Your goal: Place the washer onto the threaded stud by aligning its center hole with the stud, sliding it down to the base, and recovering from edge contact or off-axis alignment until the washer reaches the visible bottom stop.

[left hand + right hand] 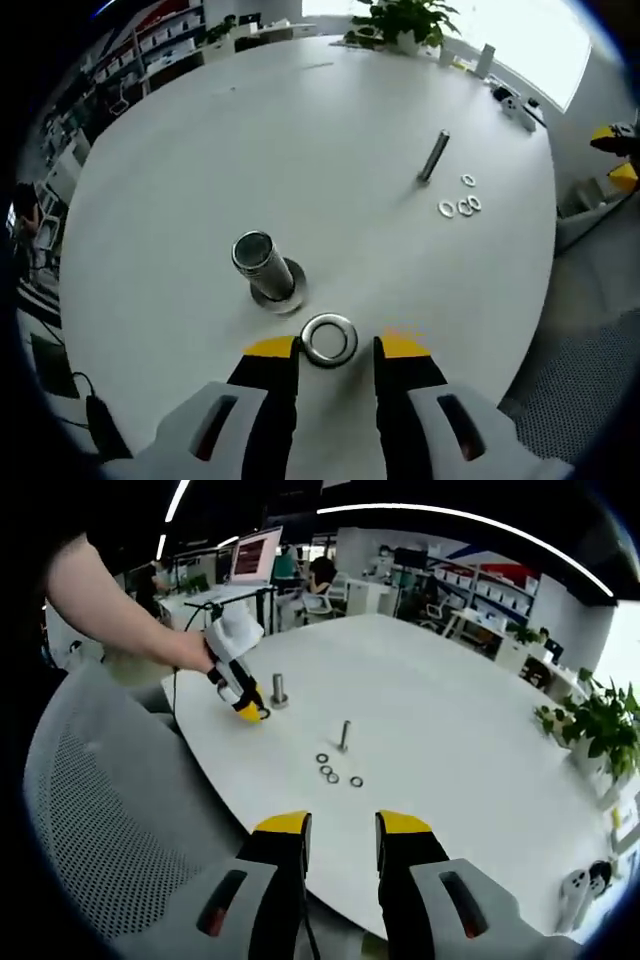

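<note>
Two yellow-tipped jaws of the left gripper (338,347) stand apart around a large steel washer (330,339) lying flat on the round white table (200,150); whether they touch its rim I cannot tell. Just beyond it, the wide threaded stud (263,264) stands upright on its base. Farther right, a slim bolt (433,157) stands near four small washers (460,203). The right gripper (343,825) hangs open and empty over the table edge.
</note>
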A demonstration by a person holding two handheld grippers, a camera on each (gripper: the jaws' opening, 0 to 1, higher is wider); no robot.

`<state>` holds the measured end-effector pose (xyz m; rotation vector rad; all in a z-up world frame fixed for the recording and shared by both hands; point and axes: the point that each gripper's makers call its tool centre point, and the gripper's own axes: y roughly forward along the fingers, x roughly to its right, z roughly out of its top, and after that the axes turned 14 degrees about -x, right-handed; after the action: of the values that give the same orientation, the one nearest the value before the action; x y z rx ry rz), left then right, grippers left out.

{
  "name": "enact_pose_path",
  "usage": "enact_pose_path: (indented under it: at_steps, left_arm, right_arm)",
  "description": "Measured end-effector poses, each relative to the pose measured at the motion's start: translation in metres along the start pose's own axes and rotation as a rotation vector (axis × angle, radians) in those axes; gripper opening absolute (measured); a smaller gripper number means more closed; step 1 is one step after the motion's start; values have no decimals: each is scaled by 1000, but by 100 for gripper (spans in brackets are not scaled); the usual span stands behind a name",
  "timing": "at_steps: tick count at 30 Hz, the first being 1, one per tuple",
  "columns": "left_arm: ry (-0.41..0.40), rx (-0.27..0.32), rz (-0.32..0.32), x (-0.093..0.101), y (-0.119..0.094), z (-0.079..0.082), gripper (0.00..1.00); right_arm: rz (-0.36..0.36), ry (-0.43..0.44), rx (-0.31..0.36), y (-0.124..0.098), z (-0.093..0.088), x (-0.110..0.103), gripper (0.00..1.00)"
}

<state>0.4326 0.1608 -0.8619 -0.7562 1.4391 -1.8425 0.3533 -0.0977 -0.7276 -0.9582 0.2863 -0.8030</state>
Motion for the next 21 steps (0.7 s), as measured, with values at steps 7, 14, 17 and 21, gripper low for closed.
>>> enact_pose_path:
  at_steps: [7, 14, 17, 21]
  left_arm:
    - [37, 29, 3, -4, 1, 7, 22]
    - [97, 17, 11, -4, 0, 1, 21]
    - [86, -7, -12, -8, -2, -7, 21]
    - [100, -54, -20, -11, -4, -20, 21]
  right_arm:
    - [-4, -1, -6, 1, -1, 1, 28]
    - [2, -10, -27, 3, -4, -1, 28]
    - [2, -4, -25, 2, -5, 0, 28]
    - [3, -10, -30, 3, -5, -1, 28]
